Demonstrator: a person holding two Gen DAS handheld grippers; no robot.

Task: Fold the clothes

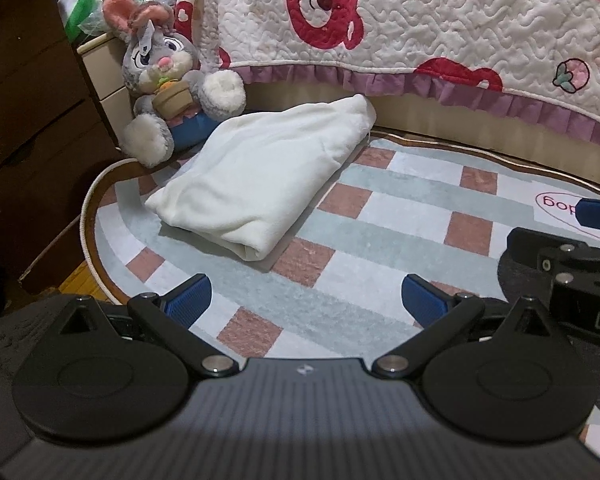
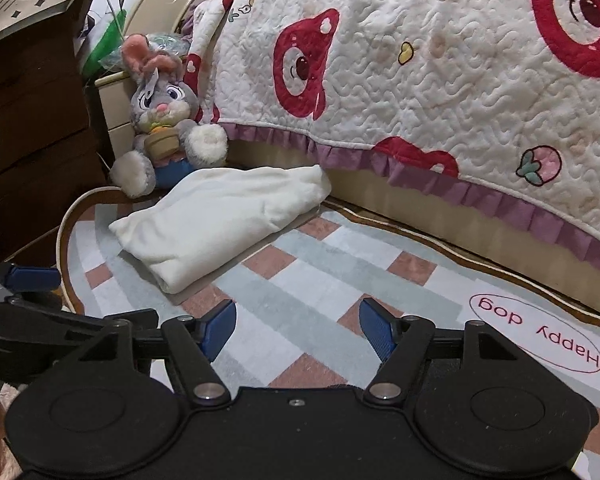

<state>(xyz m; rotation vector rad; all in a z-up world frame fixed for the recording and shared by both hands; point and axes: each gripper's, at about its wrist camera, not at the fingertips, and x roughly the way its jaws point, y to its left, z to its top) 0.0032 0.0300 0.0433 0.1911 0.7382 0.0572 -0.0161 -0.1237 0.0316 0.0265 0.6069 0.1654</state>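
Note:
A folded white fleece garment (image 1: 260,176) lies on the checked rug (image 1: 400,220), near its far left end, beside the bed. It also shows in the right wrist view (image 2: 216,220). My left gripper (image 1: 306,300) is open and empty, held above the rug a short way in front of the garment. My right gripper (image 2: 298,332) is open and empty, above the rug to the right of the garment. Each gripper shows at the edge of the other's view.
A grey plush rabbit (image 1: 168,80) sits behind the garment against a cream bedside cabinet (image 1: 104,68). A dark wooden dresser (image 1: 24,120) stands at the left. The bed with a white and red quilt (image 1: 440,20) runs along the back.

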